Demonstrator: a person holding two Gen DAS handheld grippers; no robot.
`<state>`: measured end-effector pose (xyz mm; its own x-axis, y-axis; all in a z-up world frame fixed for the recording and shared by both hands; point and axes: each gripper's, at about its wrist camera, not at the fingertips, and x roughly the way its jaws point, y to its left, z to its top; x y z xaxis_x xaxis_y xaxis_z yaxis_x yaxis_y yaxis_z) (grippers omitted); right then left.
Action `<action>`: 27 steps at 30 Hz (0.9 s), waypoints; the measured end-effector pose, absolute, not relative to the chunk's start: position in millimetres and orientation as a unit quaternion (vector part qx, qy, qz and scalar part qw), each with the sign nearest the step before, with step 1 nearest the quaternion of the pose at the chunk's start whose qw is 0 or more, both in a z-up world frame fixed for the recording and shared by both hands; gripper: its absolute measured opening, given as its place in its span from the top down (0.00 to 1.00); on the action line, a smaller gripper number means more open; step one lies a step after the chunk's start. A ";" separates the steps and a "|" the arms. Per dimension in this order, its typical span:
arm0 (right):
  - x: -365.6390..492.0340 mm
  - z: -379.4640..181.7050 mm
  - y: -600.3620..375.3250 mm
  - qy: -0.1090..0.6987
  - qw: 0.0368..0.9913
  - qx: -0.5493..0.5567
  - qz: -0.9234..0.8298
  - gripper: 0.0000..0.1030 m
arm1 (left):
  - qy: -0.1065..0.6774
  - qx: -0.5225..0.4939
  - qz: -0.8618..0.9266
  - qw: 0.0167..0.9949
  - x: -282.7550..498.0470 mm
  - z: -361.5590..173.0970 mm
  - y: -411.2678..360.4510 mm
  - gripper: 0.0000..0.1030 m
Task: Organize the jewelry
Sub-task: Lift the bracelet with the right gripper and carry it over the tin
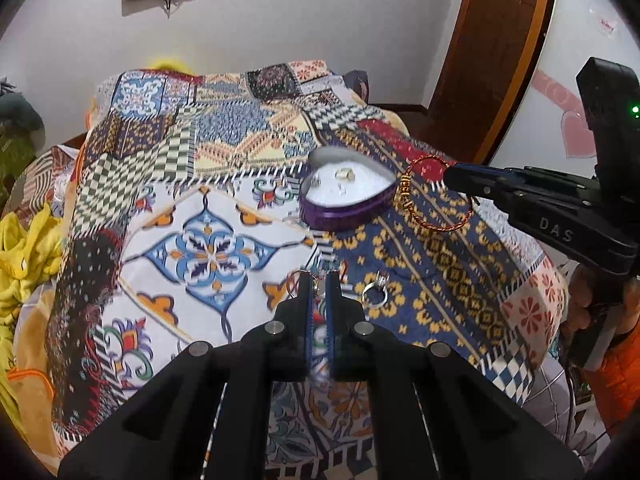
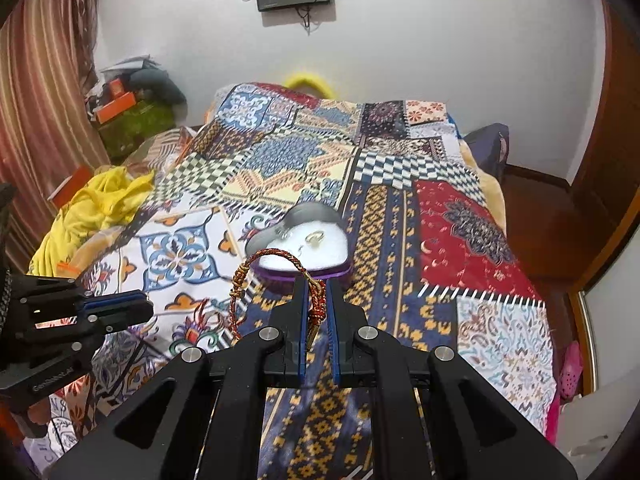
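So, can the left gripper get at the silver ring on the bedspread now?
Probably not yet: the left gripper is shut on a small thin ring. The silver ring lies uncovered on the bedspread just beside its fingertips.

white wall (image 2: 440,60); patchwork-covered bed (image 2: 280,168)

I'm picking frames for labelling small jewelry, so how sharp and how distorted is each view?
Left wrist view: strong fisheye bending with dark corners; the purple heart-shaped box and silver ring on the patchwork bedspread are smeared by motion blur. Right wrist view: same bending; the red-and-gold braided bracelet is fairly crisp, the box slightly soft. Even light, no glare.
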<state>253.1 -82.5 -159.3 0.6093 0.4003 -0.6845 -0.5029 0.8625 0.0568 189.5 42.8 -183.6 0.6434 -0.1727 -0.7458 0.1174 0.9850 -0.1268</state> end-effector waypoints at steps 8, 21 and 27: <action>272.7 -149.5 -86.0 0.349 0.903 -0.057 0.245 0.93 | 0.392 -0.028 -0.082 0.916 211.5 -167.4 40.1 0.96; 304.0 -156.5 -74.6 0.352 0.901 -0.053 0.249 0.93 | 0.376 -0.022 -0.088 0.922 253.1 -160.7 35.6 0.96; 318.5 -170.5 -59.6 0.367 0.892 -0.070 0.254 0.93 | 0.380 -0.019 -0.096 0.920 270.5 -166.4 30.7 0.96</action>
